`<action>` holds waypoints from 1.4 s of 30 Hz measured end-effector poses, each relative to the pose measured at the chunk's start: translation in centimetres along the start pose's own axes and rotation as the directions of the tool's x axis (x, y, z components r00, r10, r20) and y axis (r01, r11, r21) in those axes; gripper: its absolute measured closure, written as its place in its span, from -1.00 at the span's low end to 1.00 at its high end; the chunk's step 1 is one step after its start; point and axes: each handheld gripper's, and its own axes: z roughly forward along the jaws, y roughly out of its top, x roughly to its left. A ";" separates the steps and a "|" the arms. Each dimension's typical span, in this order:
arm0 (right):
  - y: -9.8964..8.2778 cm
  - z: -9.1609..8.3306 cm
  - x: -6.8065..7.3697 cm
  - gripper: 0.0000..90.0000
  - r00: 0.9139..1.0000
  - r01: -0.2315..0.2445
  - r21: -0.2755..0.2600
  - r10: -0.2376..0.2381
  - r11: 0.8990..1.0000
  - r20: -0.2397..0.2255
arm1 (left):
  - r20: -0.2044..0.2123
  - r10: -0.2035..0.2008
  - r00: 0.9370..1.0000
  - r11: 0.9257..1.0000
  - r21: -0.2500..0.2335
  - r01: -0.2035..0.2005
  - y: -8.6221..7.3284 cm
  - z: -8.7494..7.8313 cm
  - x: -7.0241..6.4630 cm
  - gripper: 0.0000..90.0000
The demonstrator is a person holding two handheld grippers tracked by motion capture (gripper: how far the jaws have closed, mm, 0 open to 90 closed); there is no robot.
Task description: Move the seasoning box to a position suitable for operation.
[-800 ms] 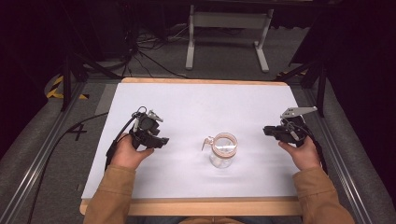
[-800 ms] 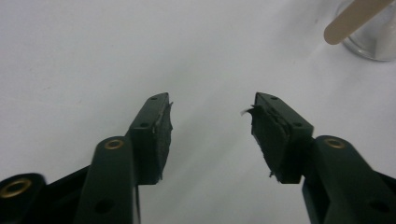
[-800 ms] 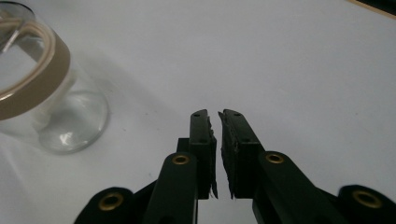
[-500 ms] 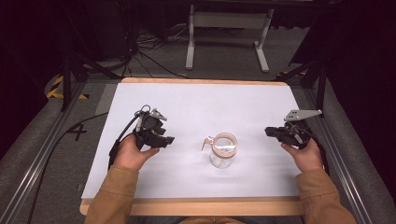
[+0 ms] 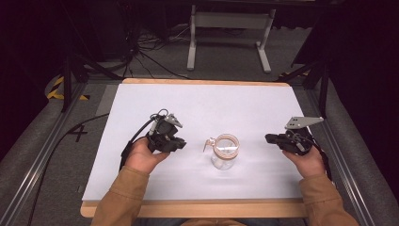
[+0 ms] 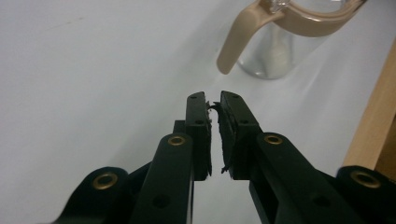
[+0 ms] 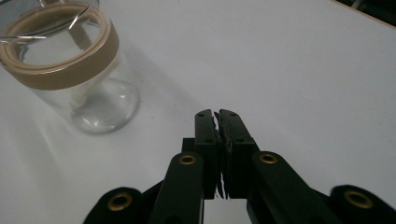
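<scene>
The worktop, a white sheet framed by a wooden edge, lies bare over most of its surface, leaving wide room behind and to either side of the work; the near wooden edge runs close below both forearms. Beyond its left and right sides run grey padded rails, and dark stands and cables crowd the floor at the far side. The glass jar, clear with a tan rim band and a tan clip-like lever hanging off its left side, stands upright toward the near middle of the worktop, between the two tools and apart from both. The left hand-held gripper points toward the jar from just beside it, jaws almost together with only a thin slit between the pads and nothing in them; the left gripper view shows the lever just ahead of the tips. The right hand-held gripper lies farther off on the other side, jaws closed pad to pad and empty. Judged risk: the jar looks light and smooth, so a one-sided push from closed jaws could slide or tip it, and the lever could catch on a jaw tip.
</scene>
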 end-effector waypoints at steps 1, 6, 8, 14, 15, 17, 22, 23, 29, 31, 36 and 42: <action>0.0 0.0 0.1 0.92 1.000 0.002 0.000 -0.002 1.000 -0.002 | 0.018 0.014 1.000 1.000 0.008 -0.014 0.2 0.2 -0.1 0.85; 0.0 0.1 0.6 0.89 1.000 0.010 -0.011 -0.010 1.000 -0.017 | 0.044 0.062 0.997 0.998 0.013 -0.063 0.9 1.9 -1.3 0.95; -0.1 0.2 0.7 0.89 1.000 0.008 -0.006 -0.008 1.000 -0.022 | 0.058 0.074 0.996 0.997 0.028 -0.076 1.2 2.6 -1.5 0.98; -0.4 0.1 1.0 0.89 0.999 0.005 -0.012 -0.005 1.000 -0.035 | 0.081 0.085 0.993 0.996 0.035 -0.088 1.7 4.5 -2.1 0.98; -0.4 0.1 1.0 0.89 0.999 0.006 -0.013 -0.007 1.000 -0.035 | 0.081 0.086 0.993 0.995 0.038 -0.090 1.7 4.7 -2.1 0.98; -0.5 0.0 1.0 0.89 0.999 0.005 -0.016 -0.005 1.000 -0.040 | 0.085 0.087 0.993 0.995 0.042 -0.090 1.7 5.2 -2.1 0.98; -0.6 0.2 1.3 0.86 0.998 0.015 -0.021 -0.016 1.000 -0.059 | 0.096 0.062 0.993 0.997 0.031 -0.066 1.7 5.9 -1.8 0.98; -0.6 0.2 1.4 0.85 0.998 0.019 -0.022 -0.020 1.000 -0.062 | 0.100 0.056 0.993 0.998 0.032 -0.059 1.7 6.0 -1.8 0.98; -0.8 0.3 1.7 0.85 0.998 0.022 -0.018 -0.023 1.000 -0.063 | 0.098 0.051 0.994 0.998 0.032 -0.054 1.9 6.5 -1.6 0.98; -0.9 0.3 1.7 0.85 0.998 0.021 -0.022 -0.022 1.000 -0.064 | 0.097 0.037 0.995 0.999 0.024 -0.039 1.9 6.5 -1.5 0.98; -0.8 0.4 1.9 0.85 0.997 0.016 -0.027 -0.018 1.000 -0.070 | 0.100 0.027 0.995 0.999 0.027 -0.030 2.0 6.6 -1.2 0.98; -0.7 0.6 2.4 0.85 0.997 0.028 -0.026 -0.030 0.999 -0.074 | 0.105 0.027 0.994 0.999 0.024 -0.029 2.1 6.9 -1.0 0.98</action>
